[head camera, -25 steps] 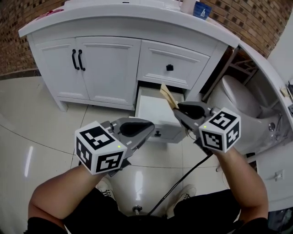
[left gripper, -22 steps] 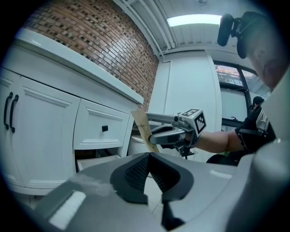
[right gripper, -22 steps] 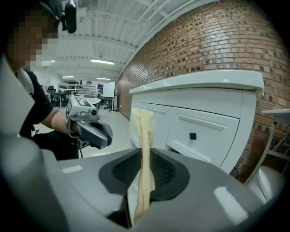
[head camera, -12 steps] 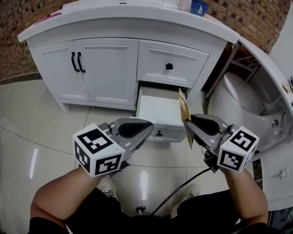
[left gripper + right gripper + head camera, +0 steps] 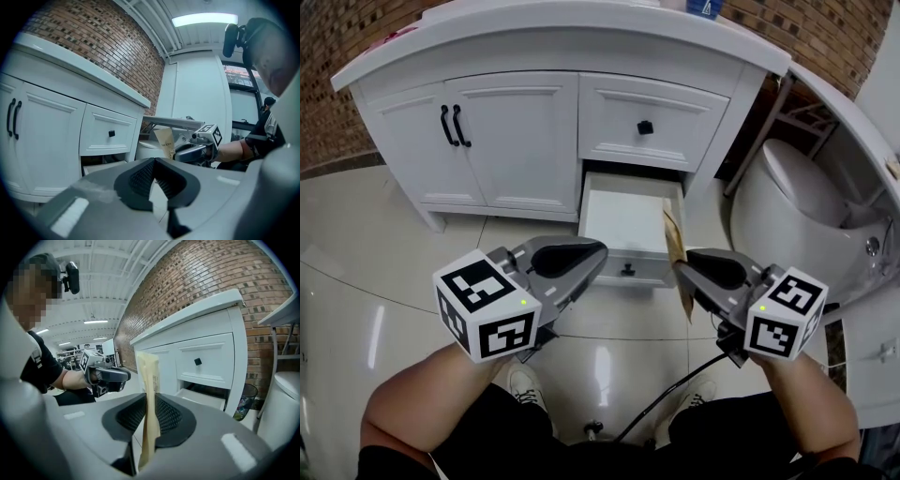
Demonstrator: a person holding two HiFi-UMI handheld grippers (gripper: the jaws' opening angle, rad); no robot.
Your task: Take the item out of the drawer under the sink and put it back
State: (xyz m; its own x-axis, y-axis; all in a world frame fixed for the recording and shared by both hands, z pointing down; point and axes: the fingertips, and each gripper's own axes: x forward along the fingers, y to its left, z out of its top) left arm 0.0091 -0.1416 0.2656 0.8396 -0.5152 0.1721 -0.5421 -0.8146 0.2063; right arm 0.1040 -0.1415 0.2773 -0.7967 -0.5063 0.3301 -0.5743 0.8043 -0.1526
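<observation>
Under the white vanity [image 5: 516, 141] the lower drawer [image 5: 623, 220] stood open and looked empty, my left claw [image 5: 600, 257] idle with jaws pressed together, my right claw [image 5: 680, 269] pinching the tan packet [image 5: 672, 234] upright beside the drawer's front corner: taking out done, putting back left.

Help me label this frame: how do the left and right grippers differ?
The left gripper has its jaws together on nothing; the right gripper is clamped on a tan paper packet. The left gripper sits by the open drawer's left front corner; the right gripper by its right. Both are grey and carry a marker cube.
</observation>
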